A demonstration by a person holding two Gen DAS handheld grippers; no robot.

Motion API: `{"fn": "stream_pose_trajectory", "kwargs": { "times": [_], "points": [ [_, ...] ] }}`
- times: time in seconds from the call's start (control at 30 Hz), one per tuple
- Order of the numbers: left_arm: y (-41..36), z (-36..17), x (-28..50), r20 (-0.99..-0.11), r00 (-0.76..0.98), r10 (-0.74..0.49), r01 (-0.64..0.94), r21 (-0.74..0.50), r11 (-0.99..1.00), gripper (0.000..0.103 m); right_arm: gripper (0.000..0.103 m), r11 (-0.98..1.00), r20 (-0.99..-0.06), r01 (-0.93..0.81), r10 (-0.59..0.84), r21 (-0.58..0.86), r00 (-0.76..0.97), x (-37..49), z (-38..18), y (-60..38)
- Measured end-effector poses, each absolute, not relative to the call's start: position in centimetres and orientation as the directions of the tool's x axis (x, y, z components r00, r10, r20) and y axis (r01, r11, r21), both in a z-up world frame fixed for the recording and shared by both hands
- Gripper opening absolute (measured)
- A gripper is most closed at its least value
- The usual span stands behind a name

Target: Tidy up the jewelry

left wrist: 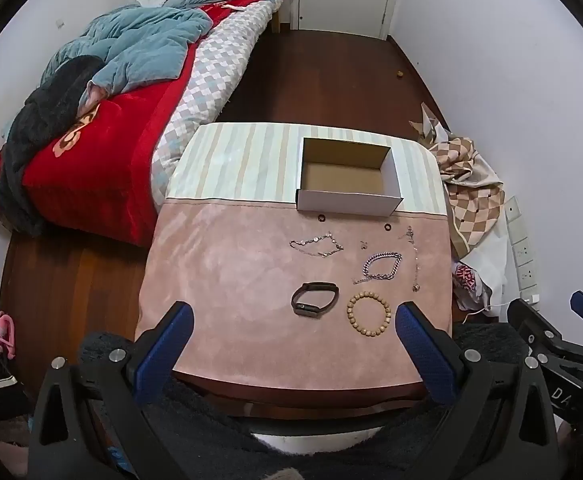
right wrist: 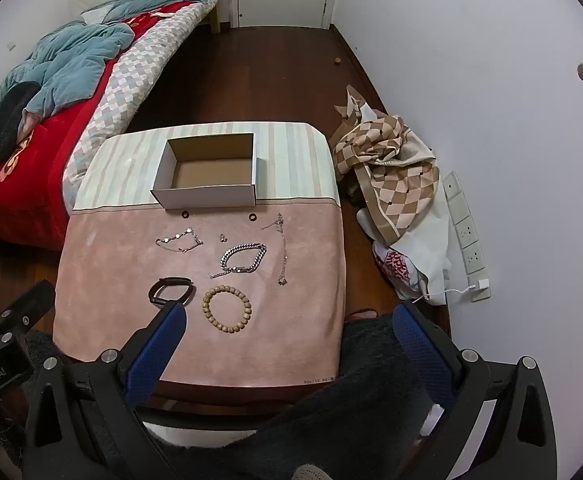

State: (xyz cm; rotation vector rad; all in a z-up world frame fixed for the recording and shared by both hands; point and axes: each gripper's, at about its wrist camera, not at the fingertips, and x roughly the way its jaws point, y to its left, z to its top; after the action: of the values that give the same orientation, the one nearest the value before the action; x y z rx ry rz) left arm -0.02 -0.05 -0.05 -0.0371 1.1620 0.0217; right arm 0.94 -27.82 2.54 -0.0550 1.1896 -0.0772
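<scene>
An open, empty white cardboard box [left wrist: 347, 200] [right wrist: 207, 194] stands at the far side of a small table. On the pink mat [left wrist: 227, 280] [right wrist: 123, 288] in front of it lie a black band [left wrist: 314, 299] [right wrist: 170, 289], a wooden bead bracelet [left wrist: 369, 314] [right wrist: 226, 309], a chunky silver chain bracelet [left wrist: 381, 266] [right wrist: 243, 258], a thin disc bracelet [left wrist: 316, 244] [right wrist: 179, 240], a thin necklace [left wrist: 414, 258] [right wrist: 282, 252] and two small dark rings [left wrist: 322, 218] [right wrist: 252, 217]. My left gripper [left wrist: 293, 314] and right gripper [right wrist: 289, 314] are both open and empty, above the table's near edge.
A bed with red and blue bedding [left wrist: 103, 120] [right wrist: 51, 92] stands to the left. A checked cloth and bags [left wrist: 471, 184] [right wrist: 391, 176] lie on the floor to the right, by a wall power strip [right wrist: 467, 240]. Dark wooden floor [left wrist: 331, 80] lies beyond the table.
</scene>
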Motion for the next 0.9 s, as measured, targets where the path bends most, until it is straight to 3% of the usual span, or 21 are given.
{"fn": "stream_pose_trajectory", "kwargs": {
  "times": [0.9],
  "points": [
    [0.0,1.1,-0.2,-0.91,0.414,-0.019,-0.032,-0.035,0.999,0.103,0.103,0.995,-0.914,0.035,-0.096,-0.089,0.395,0.4,3.8,-28.1]
  ]
}}
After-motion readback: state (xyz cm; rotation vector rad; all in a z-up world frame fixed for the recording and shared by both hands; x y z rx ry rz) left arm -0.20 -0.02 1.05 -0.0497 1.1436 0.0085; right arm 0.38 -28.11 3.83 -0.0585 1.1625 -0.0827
